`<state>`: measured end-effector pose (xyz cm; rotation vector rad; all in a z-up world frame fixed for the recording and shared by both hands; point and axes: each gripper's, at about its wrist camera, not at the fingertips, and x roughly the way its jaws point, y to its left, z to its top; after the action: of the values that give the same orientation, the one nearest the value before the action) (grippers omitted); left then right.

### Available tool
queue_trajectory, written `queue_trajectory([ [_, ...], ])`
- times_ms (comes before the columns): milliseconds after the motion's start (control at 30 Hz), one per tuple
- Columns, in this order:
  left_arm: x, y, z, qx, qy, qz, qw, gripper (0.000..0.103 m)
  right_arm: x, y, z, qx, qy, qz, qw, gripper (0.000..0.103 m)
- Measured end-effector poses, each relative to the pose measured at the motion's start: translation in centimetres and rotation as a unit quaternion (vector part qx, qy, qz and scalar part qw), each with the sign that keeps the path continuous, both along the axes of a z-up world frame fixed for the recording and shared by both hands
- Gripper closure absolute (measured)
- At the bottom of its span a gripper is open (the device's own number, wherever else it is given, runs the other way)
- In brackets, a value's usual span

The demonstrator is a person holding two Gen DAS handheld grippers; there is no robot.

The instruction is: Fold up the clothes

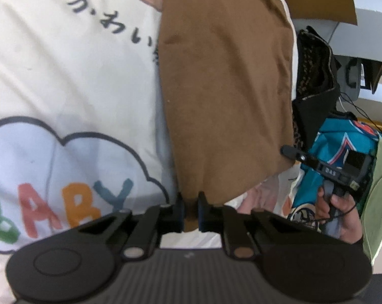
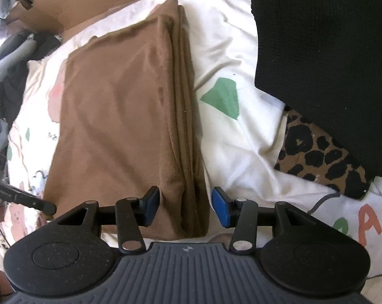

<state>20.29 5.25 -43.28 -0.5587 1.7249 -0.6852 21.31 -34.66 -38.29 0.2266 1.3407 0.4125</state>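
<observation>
Leftmost, the left gripper has its 2 black fingers pinched on the near corner of the folded brown fleece garment; no earlier view is at hand, so only that clamp can be told; the garment lies on a cream printed bedsheet bearing a cloud outline and coloured letters. Further right in the left wrist view sit a black and leopard-print cloth and a teal patterned garment; a hand holds the other tool there. Seen from the right wrist view, the right gripper stands about half open, its blue pads either side of the garment's stacked folded edge; whether they touch it I cannot tell.
</observation>
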Motion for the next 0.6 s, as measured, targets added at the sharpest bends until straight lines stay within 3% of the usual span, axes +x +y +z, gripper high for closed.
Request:
queue_trajectory([
  [167,0.1,0.5,0.4,0.007,-0.008,0.002,0.9999,0.094,-0.6,-0.3,0.0,0.032,0.015,-0.012,0.999,0.052],
  [333,0.4,1.4,1.1,0.015,-0.022,0.005,0.9996,0.094,-0.7,0.5,-0.4,0.034,0.022,-0.009,0.999,0.052],
  [567,0.7,2.3,1.3,0.016,-0.022,0.017,0.9995,0.094,-0.7,0.8,-2.7,0.053,0.047,-0.021,0.997,0.051],
  [600,0.6,2.2,1.3,0.014,-0.022,0.017,0.9995,0.094,-0.7,0.8,-2.9,0.057,0.048,-0.022,0.997,0.056],
])
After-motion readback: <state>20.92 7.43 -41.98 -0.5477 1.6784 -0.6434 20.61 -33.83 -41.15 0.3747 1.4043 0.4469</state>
